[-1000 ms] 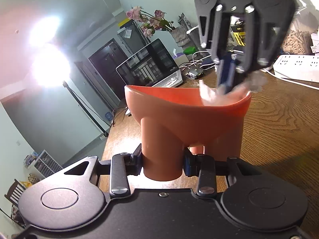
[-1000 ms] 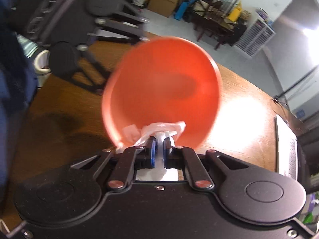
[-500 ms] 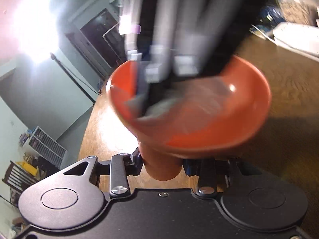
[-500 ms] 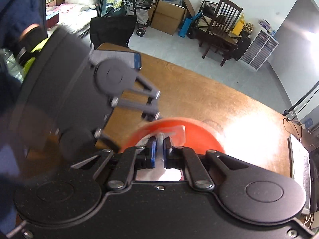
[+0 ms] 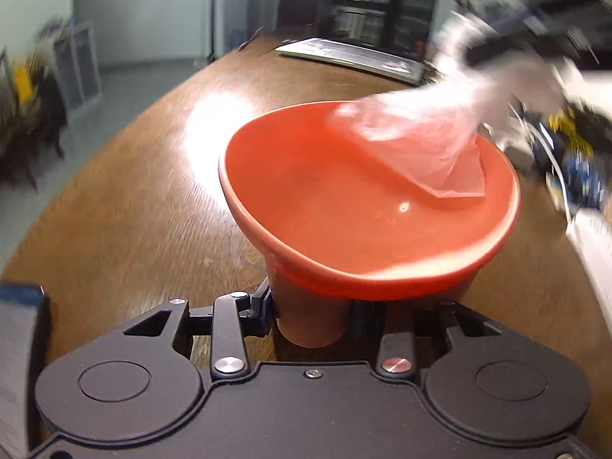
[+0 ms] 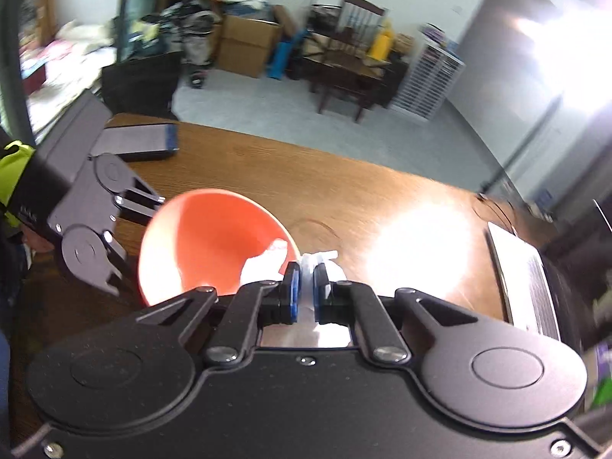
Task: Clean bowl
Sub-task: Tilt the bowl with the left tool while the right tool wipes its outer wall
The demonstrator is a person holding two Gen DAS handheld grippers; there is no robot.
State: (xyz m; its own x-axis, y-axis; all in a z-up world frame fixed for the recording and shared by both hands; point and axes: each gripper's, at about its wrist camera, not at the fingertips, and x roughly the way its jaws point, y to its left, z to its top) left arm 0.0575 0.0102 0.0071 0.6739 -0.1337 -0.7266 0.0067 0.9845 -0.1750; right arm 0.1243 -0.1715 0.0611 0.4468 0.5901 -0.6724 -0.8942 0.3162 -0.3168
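Tissue [image 5: 417, 145] pinched in the right tongs [image 6: 304, 290] has swept to the bowl [image 5: 367, 206] rim; left tongs [image 5: 311, 317] clamp its foot; wiping continues.

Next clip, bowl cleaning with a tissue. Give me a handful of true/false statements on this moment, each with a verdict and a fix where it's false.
1. The left gripper is shut on the foot of the orange bowl. True.
2. The bowl is lying upside down on the table. False: it is held above the wood with its opening facing up.
3. The right gripper pinches a white tissue. True.
4. The tissue lies crumpled at the bottom of the bowl, released. False: it hangs from the right jaws, its lower edge against the inner wall near the rim.
5. An open laptop stands on the table beyond the bowl. True.
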